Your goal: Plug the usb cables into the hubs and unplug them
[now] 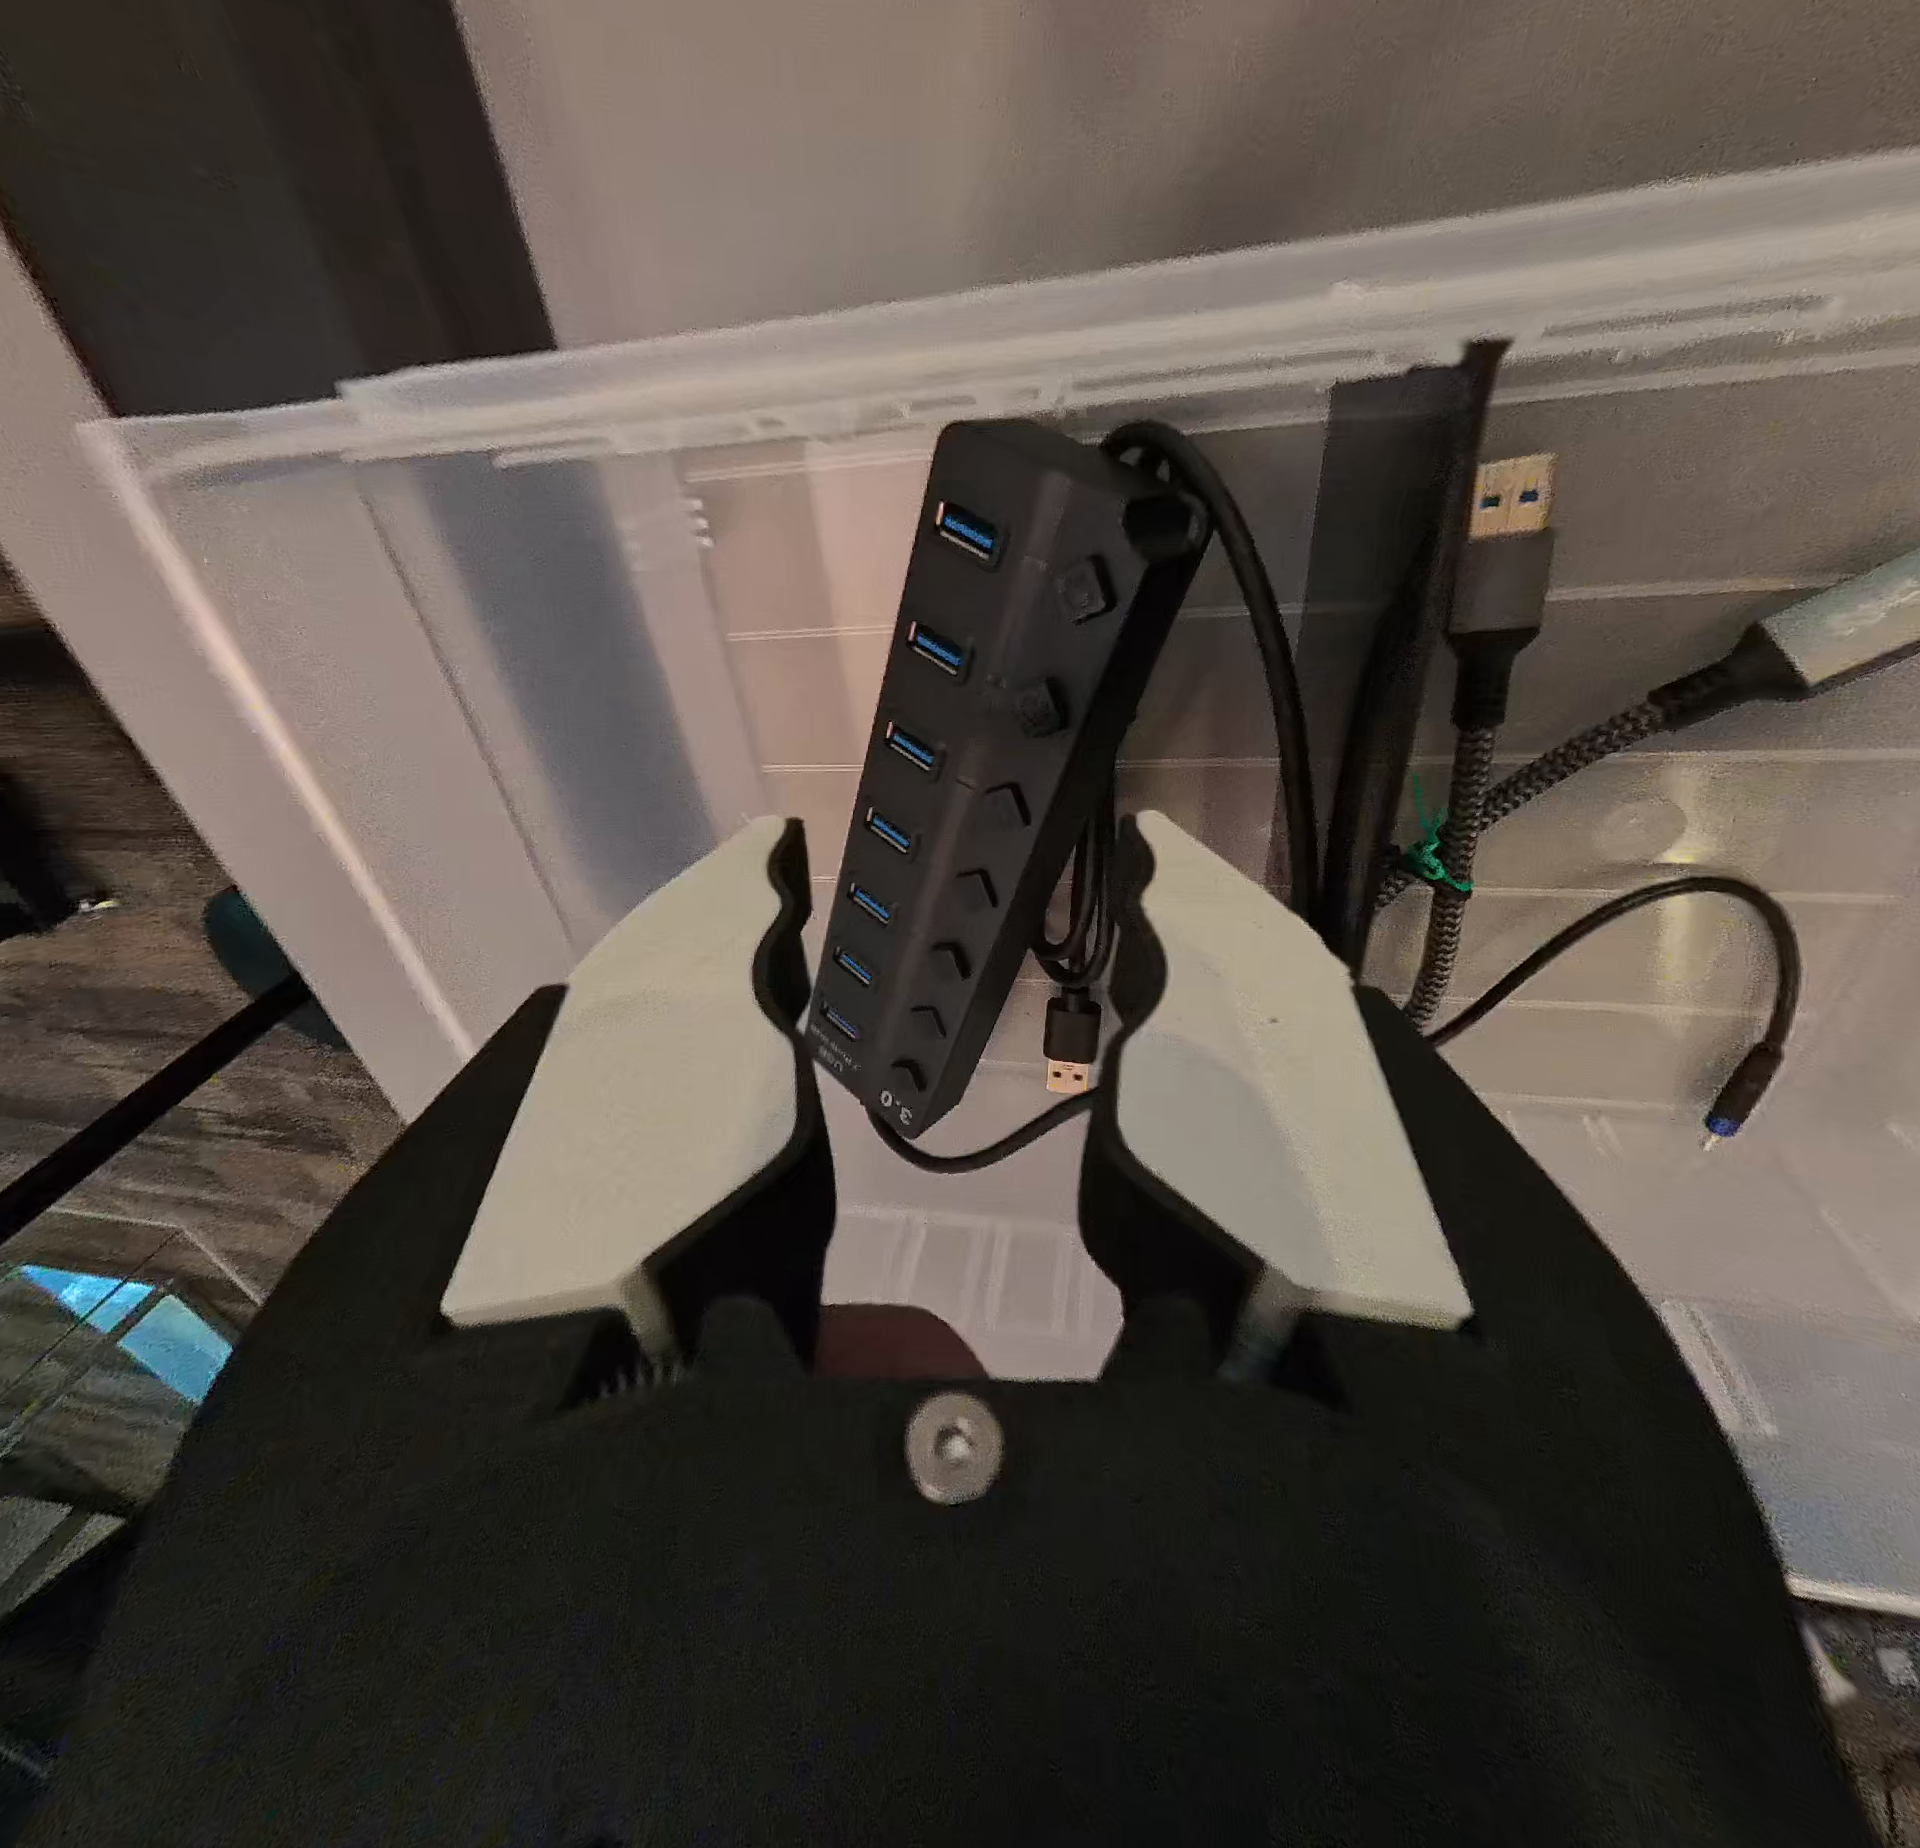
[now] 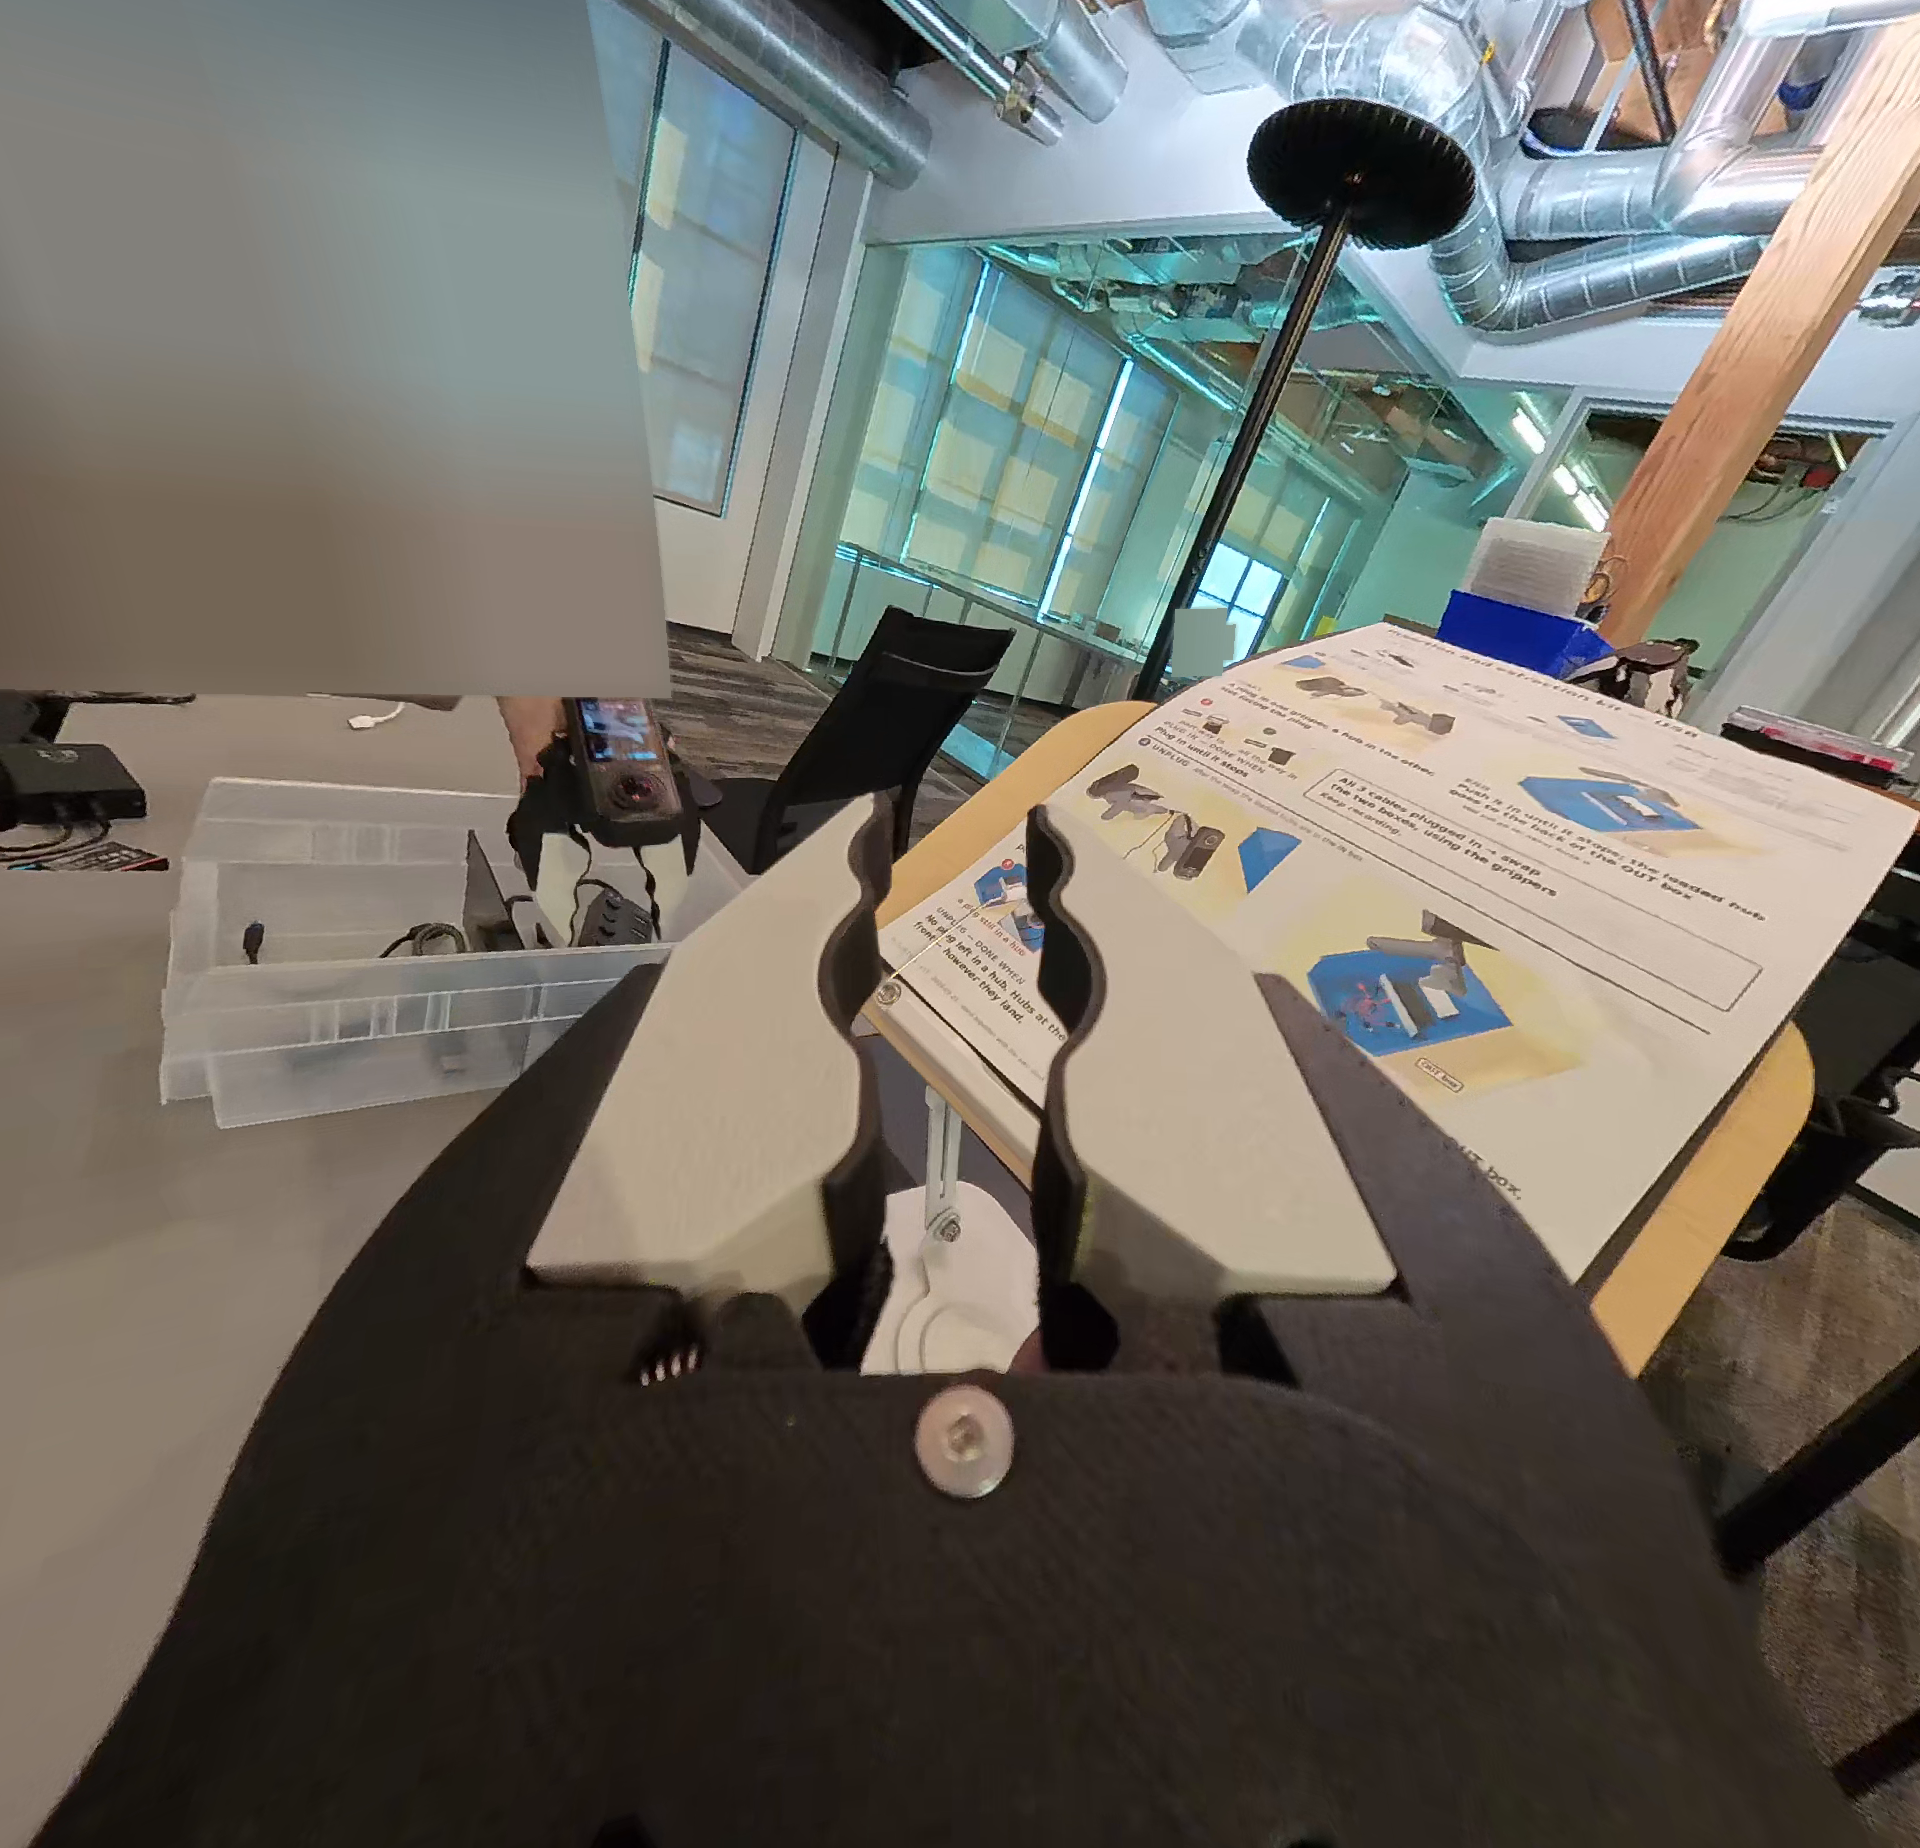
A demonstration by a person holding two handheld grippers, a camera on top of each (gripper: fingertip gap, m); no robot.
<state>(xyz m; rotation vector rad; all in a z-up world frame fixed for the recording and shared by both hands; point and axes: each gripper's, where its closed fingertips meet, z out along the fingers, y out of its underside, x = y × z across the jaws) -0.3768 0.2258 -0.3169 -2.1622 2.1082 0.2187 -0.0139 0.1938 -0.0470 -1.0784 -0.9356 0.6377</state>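
Note:
A black USB hub (image 1: 997, 759) with several blue ports leans upright inside a clear plastic bin (image 1: 727, 385). My left gripper (image 1: 961, 832) is open, its fingers on either side of the hub's lower half, and I cannot see them touch it. The hub's own black cable and plug (image 1: 1070, 1055) lie behind it. A braided cable with a USB plug (image 1: 1507, 551), a grey connector (image 1: 1849, 624) and a thin black cable with a small plug (image 1: 1745, 1092) lie to the right. My right gripper (image 2: 961, 816) is empty with a narrow gap, in the air away from the bin (image 2: 312, 977).
A dark divider (image 1: 1392, 603) stands in the bin between hub and cables. In the right wrist view the left gripper (image 2: 608, 863) is over the bin on a grey table (image 2: 156, 1279). A printed instruction sheet (image 2: 1403, 915) lies on a wooden side table; a black chair (image 2: 894, 718) stands behind. Left tips to right tips: about 45 centimeters. The left tips stand about 12 centimeters off the grey connector (image 1: 1849, 624).

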